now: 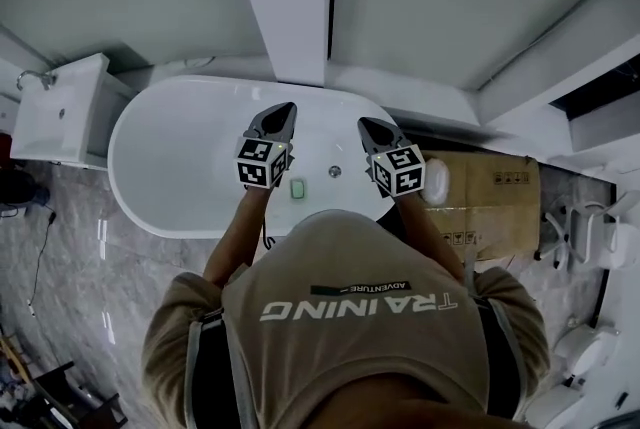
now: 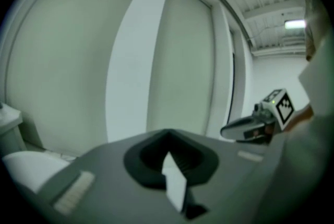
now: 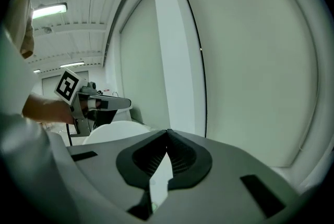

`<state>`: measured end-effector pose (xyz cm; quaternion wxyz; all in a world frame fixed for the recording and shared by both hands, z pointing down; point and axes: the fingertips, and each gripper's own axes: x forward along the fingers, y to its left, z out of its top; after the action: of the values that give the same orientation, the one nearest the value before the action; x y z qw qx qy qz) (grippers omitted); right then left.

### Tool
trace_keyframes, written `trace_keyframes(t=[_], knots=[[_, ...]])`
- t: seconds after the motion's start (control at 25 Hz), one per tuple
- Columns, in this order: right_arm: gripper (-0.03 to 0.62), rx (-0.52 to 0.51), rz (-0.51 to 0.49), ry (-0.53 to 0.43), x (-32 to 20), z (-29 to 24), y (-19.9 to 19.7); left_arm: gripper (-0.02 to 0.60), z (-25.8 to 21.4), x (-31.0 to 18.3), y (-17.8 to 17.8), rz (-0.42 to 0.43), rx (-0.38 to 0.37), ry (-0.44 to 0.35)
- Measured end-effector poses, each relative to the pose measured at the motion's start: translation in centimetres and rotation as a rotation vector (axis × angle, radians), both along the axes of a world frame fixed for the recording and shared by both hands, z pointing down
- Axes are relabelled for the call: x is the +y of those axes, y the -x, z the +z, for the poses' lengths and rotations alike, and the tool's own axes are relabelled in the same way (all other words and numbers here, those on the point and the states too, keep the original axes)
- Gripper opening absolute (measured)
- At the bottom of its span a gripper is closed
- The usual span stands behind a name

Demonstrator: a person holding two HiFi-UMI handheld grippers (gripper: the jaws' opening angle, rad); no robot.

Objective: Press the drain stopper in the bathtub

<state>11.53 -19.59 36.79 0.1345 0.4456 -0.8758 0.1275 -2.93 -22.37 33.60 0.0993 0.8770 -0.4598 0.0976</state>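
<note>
Jaws on both tools are closed tip to tip with nothing between them: the left gripper [image 2: 168,135] and the right gripper [image 3: 167,132] each show only the far wall past their tips. From the head view, the left gripper [image 1: 284,108] and right gripper [image 1: 366,125] are held side by side above the bathtub [image 1: 140,132], pointing level at the wall rather than down.

The drain stopper [image 1: 335,171] sits on the tub floor, right of its middle and toward the near rim, well below both tools. It lies between them as seen from the head view, and nothing touches it.

I judge the task is at the approach, with the press not yet begun. The next move calls for tipping one gripper downward, probably the right, which is nearer. Its closed tip should then come squarely over the stopper and push straight down.

Count: one bathtub, one drain stopper, two grippers. Also one small green object [image 1: 297,187] beside the stopper, one washbasin [image 1: 55,112] off the tub's left end, and one cardboard box [image 1: 495,192] off its right end.
</note>
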Motion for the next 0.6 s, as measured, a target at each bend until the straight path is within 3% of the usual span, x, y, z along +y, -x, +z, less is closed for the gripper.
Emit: trace_keyframes(t=[0.6], knots=[[0.009, 0.016, -0.1, -0.379, -2.8, -16.6, 6.9, 0.002, -16.6, -2.8, 4.1, -0.06, 0.057, -0.31]])
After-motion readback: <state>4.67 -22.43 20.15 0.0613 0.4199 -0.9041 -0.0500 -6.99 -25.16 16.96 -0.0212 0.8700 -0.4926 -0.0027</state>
